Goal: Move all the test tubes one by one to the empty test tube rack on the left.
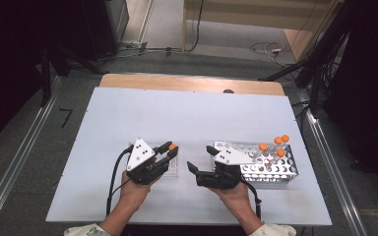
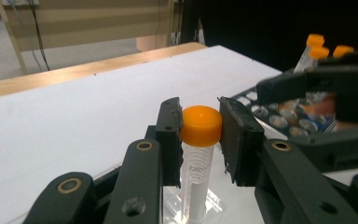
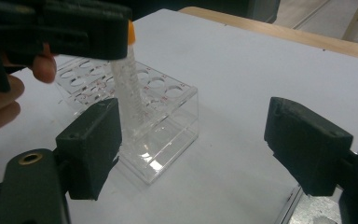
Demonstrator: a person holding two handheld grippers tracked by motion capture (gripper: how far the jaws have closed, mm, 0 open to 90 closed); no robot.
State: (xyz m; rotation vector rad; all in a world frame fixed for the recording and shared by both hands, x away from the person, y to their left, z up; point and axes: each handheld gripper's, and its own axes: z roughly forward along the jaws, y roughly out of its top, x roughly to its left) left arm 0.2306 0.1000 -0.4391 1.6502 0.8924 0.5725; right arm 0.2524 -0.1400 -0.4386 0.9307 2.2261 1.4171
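My left gripper (image 2: 200, 136) is shut on the orange cap of a clear graduated tube (image 2: 200, 125). The tube hangs upright with its lower end down in a hole of a clear plastic rack (image 3: 168, 116). From above, the tube's cap (image 1: 173, 146) shows at the tip of the left gripper (image 1: 170, 148), over the clear rack (image 1: 173, 167). My right gripper (image 1: 201, 158) stands open with nothing between its pads, between the two racks. In the right gripper view the wide jaws of my right gripper (image 3: 205, 140) frame the clear rack and the held tube (image 3: 129, 88).
A metal rack (image 1: 275, 172) with many holes stands right of centre, holding several orange-capped tubes (image 1: 277, 145) at its far right end. The white table top (image 1: 187, 118) reaches to a wooden strip (image 1: 187, 82) at the back.
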